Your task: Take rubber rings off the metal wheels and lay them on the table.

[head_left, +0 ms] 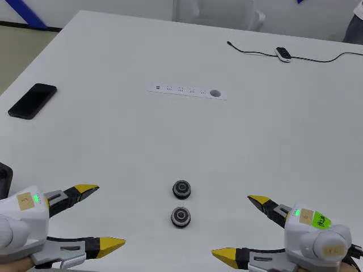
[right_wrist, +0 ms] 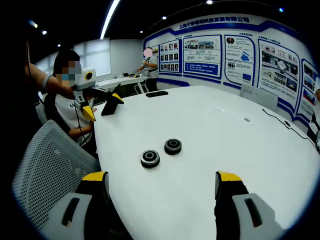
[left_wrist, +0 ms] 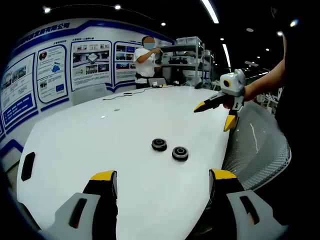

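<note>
Two small metal wheels with black rubber rings sit on the white table near its front edge: the far wheel [head_left: 181, 189] [left_wrist: 159, 144] [right_wrist: 173, 146] and the near wheel [head_left: 180, 216] [left_wrist: 180, 153] [right_wrist: 150, 158]. My left gripper [head_left: 97, 217] [left_wrist: 162, 182] [right_wrist: 101, 104] hovers open to the left of them, yellow tips wide apart and empty. Open as well, my right gripper [head_left: 243, 228] [right_wrist: 160, 182] [left_wrist: 216, 114] holds to the right of the wheels, with nothing between its fingers. Neither gripper touches a wheel.
A black phone [head_left: 32, 100] lies at the table's left edge. A white power strip [head_left: 186, 91] is set into the middle of the table. A cable with a small remote [head_left: 283, 54] runs along the far right. A mesh chair [right_wrist: 45, 170] stands by the front edge.
</note>
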